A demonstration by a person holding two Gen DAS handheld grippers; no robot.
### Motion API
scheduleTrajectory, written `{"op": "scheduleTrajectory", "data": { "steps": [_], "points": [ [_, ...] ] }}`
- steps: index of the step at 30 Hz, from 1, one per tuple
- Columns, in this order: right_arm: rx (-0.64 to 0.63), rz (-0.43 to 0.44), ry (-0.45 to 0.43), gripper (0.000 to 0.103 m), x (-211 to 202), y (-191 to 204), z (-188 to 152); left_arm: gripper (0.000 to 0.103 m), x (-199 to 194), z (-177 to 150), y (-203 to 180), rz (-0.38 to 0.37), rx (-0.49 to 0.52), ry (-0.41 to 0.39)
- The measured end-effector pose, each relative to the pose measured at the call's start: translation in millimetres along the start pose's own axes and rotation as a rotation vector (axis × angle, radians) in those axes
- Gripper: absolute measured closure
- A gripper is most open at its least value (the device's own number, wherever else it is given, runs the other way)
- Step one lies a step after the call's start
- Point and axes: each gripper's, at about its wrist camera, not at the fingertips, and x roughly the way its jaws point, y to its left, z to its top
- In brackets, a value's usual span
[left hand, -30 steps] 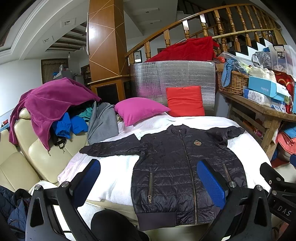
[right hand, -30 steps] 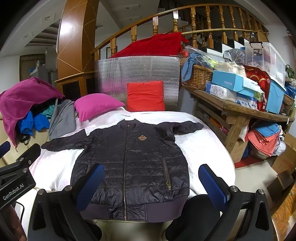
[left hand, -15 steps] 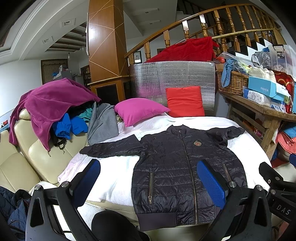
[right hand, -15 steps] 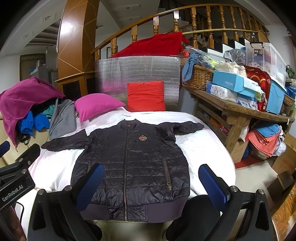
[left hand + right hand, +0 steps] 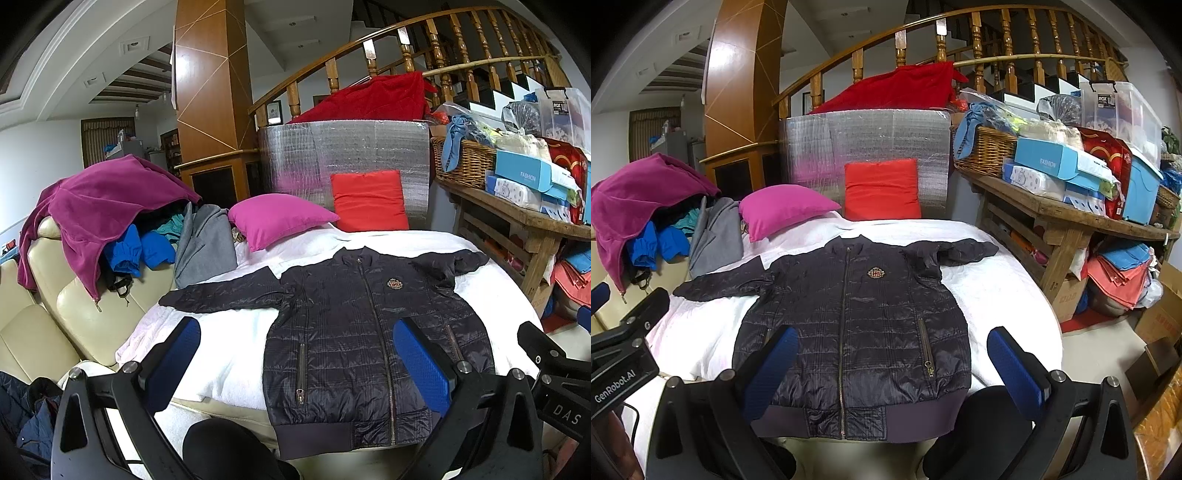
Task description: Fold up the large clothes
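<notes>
**Dark jacket spread flat, both grippers held back**

The white quilted bed cover shows bare cloth on both sides of the dark navy quilted zip-up jacket. The jacket lies face up, zipped, its sleeves reaching outward and its ribbed hem at the near edge. A pink cushion and a red cushion sit beyond the collar. The left gripper and the right gripper hover short of the hem, blue-padded jaws spread wide, touching nothing.
</notes>
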Motion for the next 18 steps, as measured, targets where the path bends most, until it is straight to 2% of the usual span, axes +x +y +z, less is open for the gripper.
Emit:
{"op": "scheduleTrajectory", "data": {
  "steps": [18],
  "points": [
    [0.004,0.005,0.023,0.0,14,1,0,0.0,13,-5,2,0.012,-0.001,0.02]
  ]
}}
